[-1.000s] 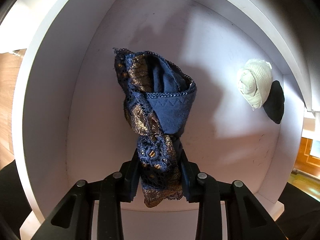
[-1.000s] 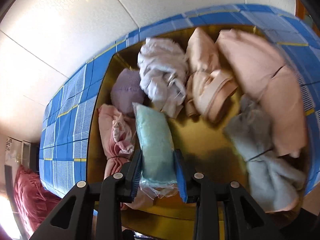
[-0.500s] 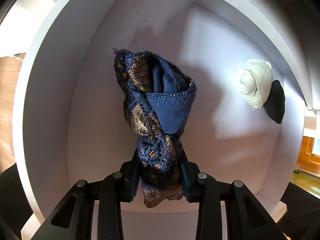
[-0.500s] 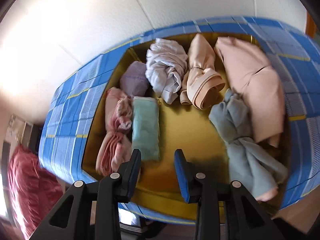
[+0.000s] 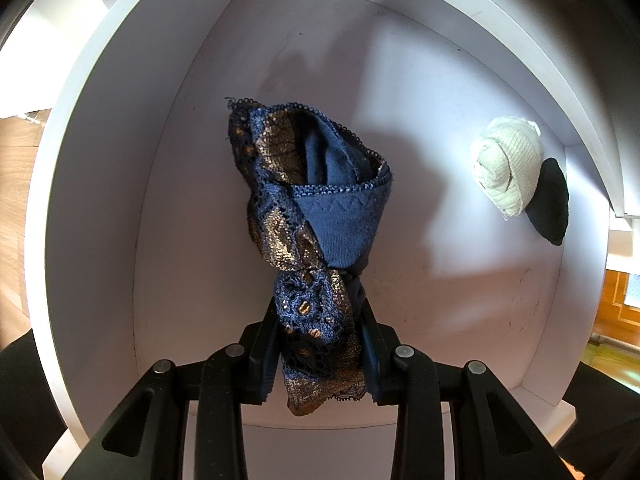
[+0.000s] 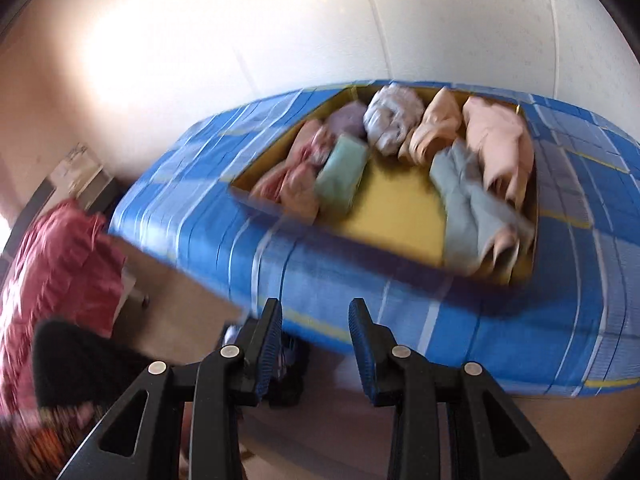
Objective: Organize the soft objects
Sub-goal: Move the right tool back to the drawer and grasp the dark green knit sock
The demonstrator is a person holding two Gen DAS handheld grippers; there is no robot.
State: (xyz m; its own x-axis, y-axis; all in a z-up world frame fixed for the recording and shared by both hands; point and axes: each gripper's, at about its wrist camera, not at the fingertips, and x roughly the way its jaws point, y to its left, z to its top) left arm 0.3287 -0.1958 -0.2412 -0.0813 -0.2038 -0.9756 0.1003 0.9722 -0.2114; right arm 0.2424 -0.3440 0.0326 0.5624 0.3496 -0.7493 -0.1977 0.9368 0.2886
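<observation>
My left gripper [image 5: 318,344] is shut on a navy and gold lace garment [image 5: 312,216], which hangs over the floor of a white drawer [image 5: 92,184]. A rolled cream sock [image 5: 506,164] and a black sock [image 5: 550,200] lie at the drawer's right side. In the right wrist view my right gripper [image 6: 316,320] stands open with nothing between its fingers, in front of a blue checked box [image 6: 360,288]. A mint green folded cloth [image 6: 342,174] lies in the box beside pink, white, peach and grey-blue cloths.
A red crumpled cloth [image 6: 52,256] and a black soft thing [image 6: 80,360] sit at the left of the right wrist view, by a brown board [image 6: 180,304]. A white wall rises behind the box. The drawer floor left of the garment is bare.
My right gripper has let go of the mint green cloth, left it in the box and drawn back and away from the box. The left gripper and its garment have not moved.
</observation>
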